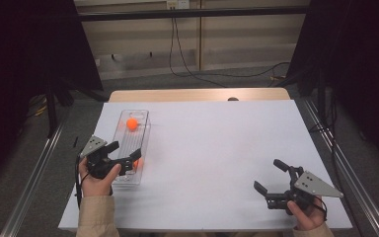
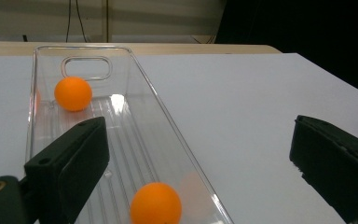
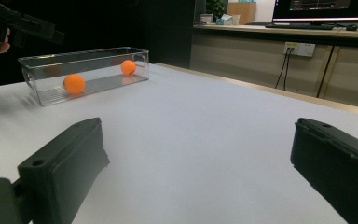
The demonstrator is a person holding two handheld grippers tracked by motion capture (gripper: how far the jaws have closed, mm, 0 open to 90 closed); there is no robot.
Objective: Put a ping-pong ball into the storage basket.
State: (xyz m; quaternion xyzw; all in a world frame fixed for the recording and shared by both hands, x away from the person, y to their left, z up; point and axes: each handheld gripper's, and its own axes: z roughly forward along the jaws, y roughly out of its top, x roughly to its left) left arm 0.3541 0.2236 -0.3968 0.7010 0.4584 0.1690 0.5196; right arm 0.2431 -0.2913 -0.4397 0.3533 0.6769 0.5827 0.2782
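Left gripper (image 1: pixel 128 157), jaws apart, over clear tray (image 1: pixel 146 129) with orange balls (image 1: pixel 132 124).

Lab recording booth: black curtains (image 1: pixel 24 59), white-topped table (image 1: pixel 217 148), loose black cables (image 1: pixel 187 69), wall sockets (image 3: pixel 299 48), computer monitor (image 3: pixel 324 9).

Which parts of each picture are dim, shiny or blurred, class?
High view: dark curtains frame a bright white table. Left gripper view: glare streaks the clear tray floor; the near ball and the black jaws look soft. Right gripper view: the jaws blur, and the tray casts a faint shadow.
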